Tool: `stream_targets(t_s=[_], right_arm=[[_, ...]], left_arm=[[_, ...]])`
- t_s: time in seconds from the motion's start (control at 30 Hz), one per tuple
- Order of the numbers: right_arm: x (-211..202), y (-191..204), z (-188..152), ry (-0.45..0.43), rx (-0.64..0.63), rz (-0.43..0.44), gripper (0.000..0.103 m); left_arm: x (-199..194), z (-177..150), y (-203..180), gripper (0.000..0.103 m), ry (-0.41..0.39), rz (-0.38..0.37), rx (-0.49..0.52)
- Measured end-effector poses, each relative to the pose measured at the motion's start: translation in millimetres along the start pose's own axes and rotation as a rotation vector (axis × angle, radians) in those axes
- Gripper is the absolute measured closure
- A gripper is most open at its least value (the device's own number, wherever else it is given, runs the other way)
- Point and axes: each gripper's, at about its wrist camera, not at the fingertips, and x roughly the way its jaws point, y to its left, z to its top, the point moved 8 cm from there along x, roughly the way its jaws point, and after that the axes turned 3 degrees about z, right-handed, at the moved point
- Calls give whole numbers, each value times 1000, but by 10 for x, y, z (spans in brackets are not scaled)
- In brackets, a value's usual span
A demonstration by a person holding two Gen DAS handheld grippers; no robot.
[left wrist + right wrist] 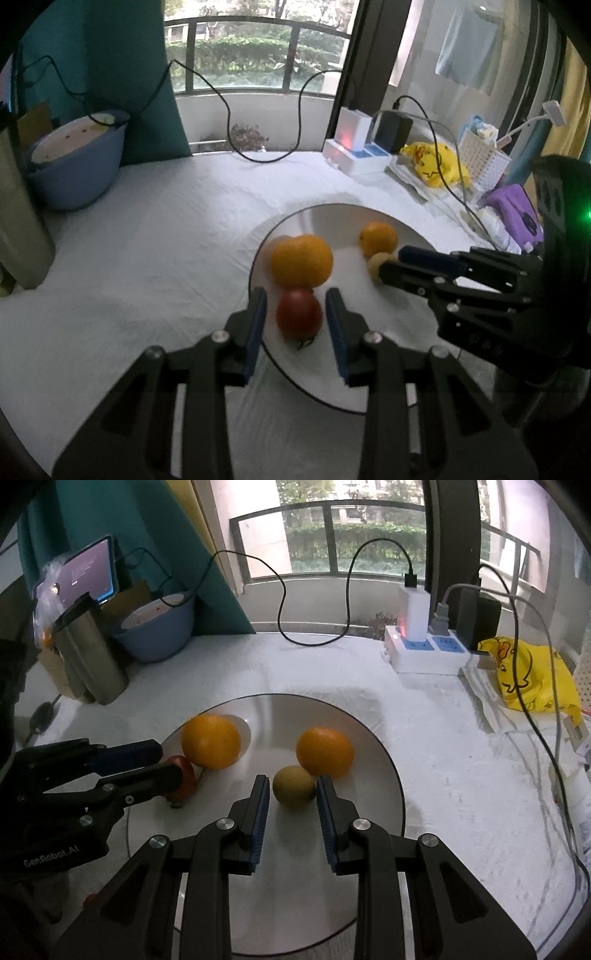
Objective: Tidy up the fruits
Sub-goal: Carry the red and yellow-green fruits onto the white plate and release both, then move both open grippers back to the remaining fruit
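Note:
A round silver plate (332, 218) (369, 746) lies on the white cloth. On it are two oranges (301, 261) (378, 238), a red tomato (299, 314) and a small green-yellow fruit (294, 786). My left gripper (295, 302) is open with its fingers on both sides of the tomato, not pressing it. My right gripper (290, 788) is open around the green-yellow fruit, with small gaps at each side. Each gripper shows in the other's view: the right one (391, 264), the left one (166, 760). The oranges also show in the right wrist view (210, 741) (325, 752).
A blue bowl (74, 162) and a steel flask (88, 650) stand at the back left. A white power strip (424, 653) with chargers and cables, a yellow bag (532, 672) and a white basket (480, 158) crowd the back right. A tablet (88, 572) leans by the curtain.

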Motion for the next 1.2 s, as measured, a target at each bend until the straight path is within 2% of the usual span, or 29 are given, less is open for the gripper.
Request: stream_targets(t_s=[0.17,0.3,0.53,1.2], right_arm=[[-135,51,17,-20,-2,-1,75],[-267,98,13,-38,-4,-4,75],[-504,141,-52,-61,-4,-13,75],[-1096,261,-410,-110,11,-40,75]], left_arm=[[-149,0,-14,66,-22,2,-2],[-284,-6,-38,59,-43,0,-6],[-541,-35,-128,58,-80,-2,0],[-1036,-362,-361,58,-109,-9,30]])
